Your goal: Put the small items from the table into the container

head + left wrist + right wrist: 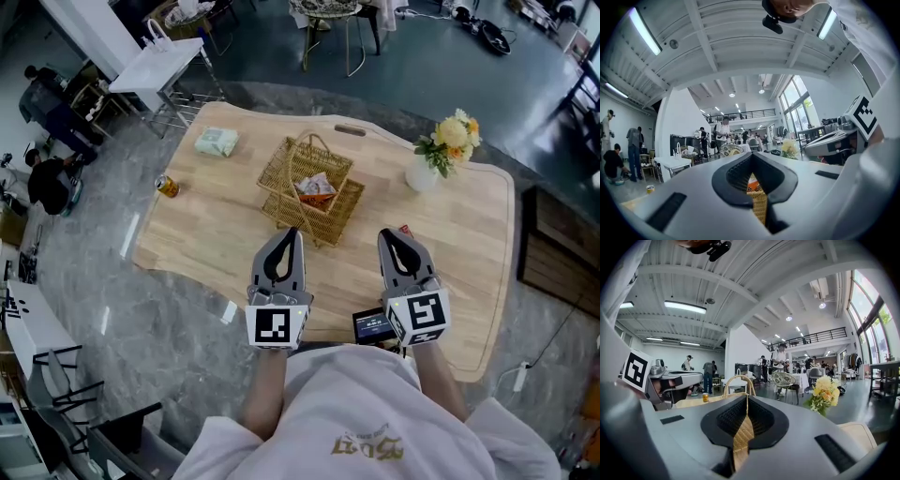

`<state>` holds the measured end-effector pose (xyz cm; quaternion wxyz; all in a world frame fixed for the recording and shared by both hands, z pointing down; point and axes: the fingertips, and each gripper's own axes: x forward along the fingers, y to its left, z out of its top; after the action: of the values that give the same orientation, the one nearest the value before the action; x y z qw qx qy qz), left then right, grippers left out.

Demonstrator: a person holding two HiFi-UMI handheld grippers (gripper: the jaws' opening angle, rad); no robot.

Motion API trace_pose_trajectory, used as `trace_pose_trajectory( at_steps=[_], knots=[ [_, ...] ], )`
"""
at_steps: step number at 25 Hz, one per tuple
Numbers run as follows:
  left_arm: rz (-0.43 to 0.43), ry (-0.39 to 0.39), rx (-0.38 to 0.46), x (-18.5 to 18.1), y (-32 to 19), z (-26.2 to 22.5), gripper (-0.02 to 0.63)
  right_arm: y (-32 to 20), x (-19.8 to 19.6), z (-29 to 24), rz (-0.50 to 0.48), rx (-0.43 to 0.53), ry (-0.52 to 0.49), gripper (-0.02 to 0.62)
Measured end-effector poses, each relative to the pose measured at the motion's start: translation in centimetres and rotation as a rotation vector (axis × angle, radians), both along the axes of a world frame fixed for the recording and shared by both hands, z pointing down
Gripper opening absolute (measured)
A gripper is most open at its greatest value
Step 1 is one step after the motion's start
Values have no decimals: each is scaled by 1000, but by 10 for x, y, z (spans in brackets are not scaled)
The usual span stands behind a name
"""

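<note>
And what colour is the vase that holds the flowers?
White. The vase shows best in the head view.

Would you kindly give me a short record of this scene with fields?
table: wooden, irregular outline
basket: wicker, mid-table, holding orange packet
loose items: pale green packet far left; can at left edge
vase: flowers, far right
left claw: shut, empty, above near edge
right claw: shut, empty, above near edge

Wicker basket [339, 214]: upright, mid-table, holding orange packet [317, 188]. Pale green packet [217, 142], possibly tissues, beyond. Can [168, 186] at left edge.
</note>
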<state>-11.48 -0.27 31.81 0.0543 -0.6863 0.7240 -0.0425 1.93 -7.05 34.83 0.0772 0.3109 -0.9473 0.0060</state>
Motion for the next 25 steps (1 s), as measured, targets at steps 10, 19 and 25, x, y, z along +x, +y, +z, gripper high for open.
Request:
trace_pose_trajectory(
  at_steps=[10,19,25],
  knots=[
    [17,1,4,6,-5,7,-6,-6,10,4,26,-8,13,23],
    [171,19,-63,38,-37,50,-6,-23,57,52,147,-94,94,23],
    [319,18,-142,81,-62,90,-6,-34,113,91,293,-176,157,25]
  ],
)
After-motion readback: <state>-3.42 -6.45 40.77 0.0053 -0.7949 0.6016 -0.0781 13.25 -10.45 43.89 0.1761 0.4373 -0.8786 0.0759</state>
